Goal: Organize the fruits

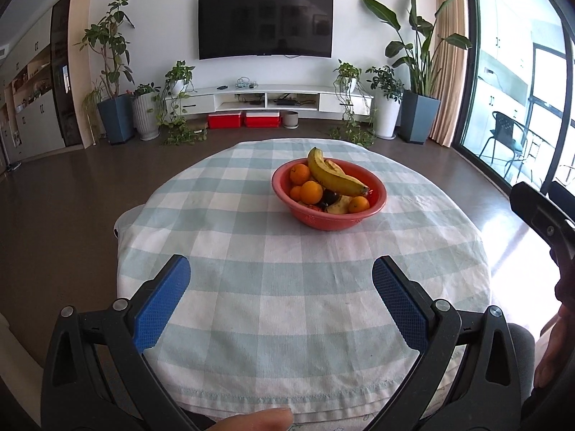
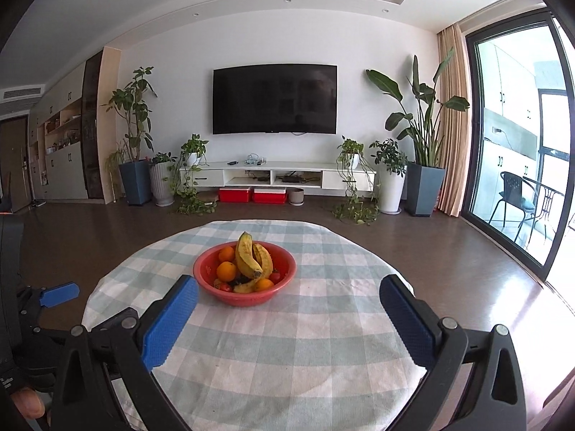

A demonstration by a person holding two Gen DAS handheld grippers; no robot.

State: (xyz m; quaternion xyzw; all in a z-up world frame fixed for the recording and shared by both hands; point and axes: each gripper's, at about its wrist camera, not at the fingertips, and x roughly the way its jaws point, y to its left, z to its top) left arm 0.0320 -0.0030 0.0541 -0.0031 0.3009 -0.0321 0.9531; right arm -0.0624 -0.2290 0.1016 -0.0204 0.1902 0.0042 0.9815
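Nearest, the left gripper (image 1: pixel 281 296) stands wide apart and empty, its blue pads (image 1: pixel 161 305) above the near edge of the checked cloth (image 1: pixel 251 323). A fingertip (image 1: pixel 251 420) shows at the bottom rim of the left view. The right gripper (image 2: pixel 287 314) is likewise spread wide, holding nothing, over the cloth on the round table. Farther on, past both grippers and touching neither, the red bowl (image 1: pixel 329 221) sits on the cloth. It holds bananas (image 1: pixel 334 176), oranges (image 1: pixel 311 192) and some small dark and red fruit. Beyond the table lie the brown floor, potted plants (image 2: pixel 426 133), a white cabinet and a wall TV (image 1: pixel 265 23).
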